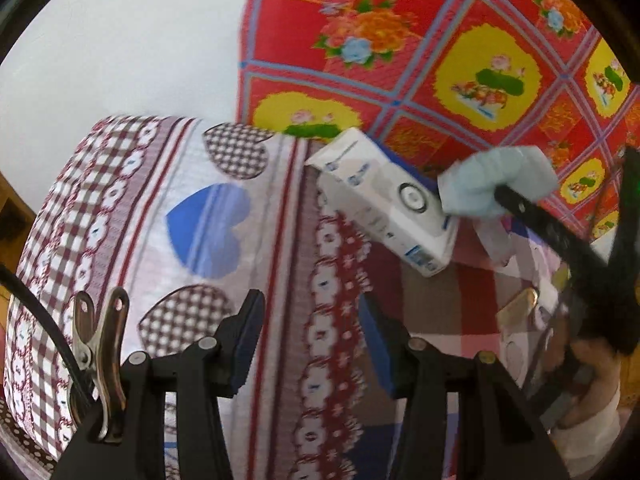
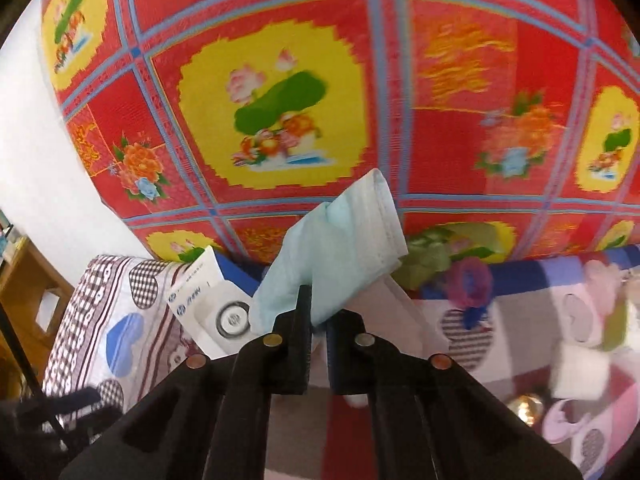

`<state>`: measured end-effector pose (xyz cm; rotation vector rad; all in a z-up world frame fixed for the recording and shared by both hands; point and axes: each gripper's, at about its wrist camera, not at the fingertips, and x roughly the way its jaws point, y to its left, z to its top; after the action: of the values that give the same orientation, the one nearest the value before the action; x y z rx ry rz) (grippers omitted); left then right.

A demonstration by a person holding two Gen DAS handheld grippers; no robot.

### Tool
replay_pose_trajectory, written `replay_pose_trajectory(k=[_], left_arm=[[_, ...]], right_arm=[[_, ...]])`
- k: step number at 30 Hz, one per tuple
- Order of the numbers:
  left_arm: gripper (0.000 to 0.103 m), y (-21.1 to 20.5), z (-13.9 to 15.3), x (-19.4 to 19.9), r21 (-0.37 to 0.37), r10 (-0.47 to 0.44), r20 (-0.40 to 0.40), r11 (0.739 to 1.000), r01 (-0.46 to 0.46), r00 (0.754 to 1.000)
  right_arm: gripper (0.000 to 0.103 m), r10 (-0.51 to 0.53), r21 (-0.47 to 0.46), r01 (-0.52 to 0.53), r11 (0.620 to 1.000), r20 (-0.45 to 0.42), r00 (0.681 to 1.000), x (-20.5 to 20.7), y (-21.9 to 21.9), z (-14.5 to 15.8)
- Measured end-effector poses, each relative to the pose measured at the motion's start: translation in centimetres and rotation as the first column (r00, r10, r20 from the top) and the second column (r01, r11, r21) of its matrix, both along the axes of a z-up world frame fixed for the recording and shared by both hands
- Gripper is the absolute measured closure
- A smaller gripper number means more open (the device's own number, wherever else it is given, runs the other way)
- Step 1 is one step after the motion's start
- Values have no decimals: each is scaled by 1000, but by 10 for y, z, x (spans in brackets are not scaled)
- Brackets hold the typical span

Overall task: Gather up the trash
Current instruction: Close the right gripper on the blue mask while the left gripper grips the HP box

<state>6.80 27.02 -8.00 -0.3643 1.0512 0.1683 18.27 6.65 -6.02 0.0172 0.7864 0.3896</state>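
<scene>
Black plastic fills the near edge of both wrist views: the left gripper (image 1: 312,340) stands released, its blue-padded jaws well apart with nothing between them, hanging over a bed (image 1: 224,216) covered in a heart-and-check sheet. A metal clip (image 1: 100,344) shows at 8 o'clock of that view, beside a dark cable. The right gripper (image 2: 318,320) is clenched on a pale blue folded tissue (image 2: 340,248), pinched at its lower edge so the bulk of it stands up past the fingertips toward 12 o'clock. In the left view the same tissue appears at 2 o'clock, lifted clear of the bedding at the end of the right gripper's dark finger. Just beyond it, at about 1 o'clock in the left view and 9 o'clock in the right, a white carton (image 1: 384,204) with a printed ring lies on the sheet, touching or nearly touching the tissue; motion blur keeps me from saying which. Further right on the bed sit blurred pink and white oddments I cannot identify. Farthest back hangs a red floral cloth (image 2: 280,100) with yellow medallions. By my reading, one piece of trash is picked up and awaiting disposal; no bin is visible, so the next move calls for carrying the tissue to a receptacle, leaving the free left gripper available for the carton.
</scene>
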Motion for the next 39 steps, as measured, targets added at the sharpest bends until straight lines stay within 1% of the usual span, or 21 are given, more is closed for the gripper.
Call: replay_pose_trajectory(k=[3,5,7,11,14,17,19,22,24,25,26,27,30,32,34,36,38,39], left_arm=[[48,-9,4,14,-14,4,10,1000,-4,1000],[45,-14,5,25,-35,18,17,999,-17,1000],[44,-17,5,38,-71,33,18,997,-31,999],[43,-22,1,65,-139,75,3,988,-74,997],[40,-27,2,85,-134,107,2,985,-105,994],[40,-32,1,109,-137,122,2,983,-121,992],[40,-35,-4,122,-136,136,-19,981,-137,991],[40,-39,-14,139,-120,183,-58,975,-189,981],[37,-43,-18,147,-95,214,-73,971,-221,974],[33,-48,-18,152,-77,224,-68,970,-229,972],[30,-51,-18,156,-58,228,-70,971,-232,971],[29,-55,-19,161,-37,229,-80,972,-232,970],[28,-67,-23,179,67,243,-126,969,-236,962],[28,-73,-26,188,106,260,-149,963,-246,954],[28,-77,-28,195,129,296,-167,952,-276,941],[28,-80,-29,200,133,324,-186,944,-303,928],[26,-83,-30,203,141,363,-217,930,-339,906],[24,-83,-32,204,142,392,-236,919,-368,889]], right_arm=[[96,19,-17,-19,1000,31,999,-10,-16,9],[96,26,-28,-25,999,34,999,-12,-24,12],[96,28,-23,-28,999,20,999,-14,-37,14],[96,33,-30,-32,999,26,999,-15,-52,15],[96,46,-8,-46,999,26,999,-19,-61,15],[96,64,17,-64,998,29,998,-25,-71,19],[96,81,41,-82,996,32,996,-30,-75,24],[96,102,58,-105,993,48,994,-37,-85,31],[96,114,76,-117,990,47,992,-40,-91,34],[96,122,86,-125,988,41,992,-41,-95,34],[96,128,92,-131,987,37,991,-41,-98,34],[96,134,95,-137,986,34,990,-42,-100,34],[96,147,109,-149,983,22,989,-44,-111,33],[96,149,119,-150,982,20,989,-43,-116,32],[96,153,129,-154,980,18,988,-43,-121,32],[96,168,141,-168,976,11,986,-41,-124,31],[96,173,148,-173,974,12,985,-40,-127,30],[96,177,150,-177,973,14,984,-39,-129,29]])
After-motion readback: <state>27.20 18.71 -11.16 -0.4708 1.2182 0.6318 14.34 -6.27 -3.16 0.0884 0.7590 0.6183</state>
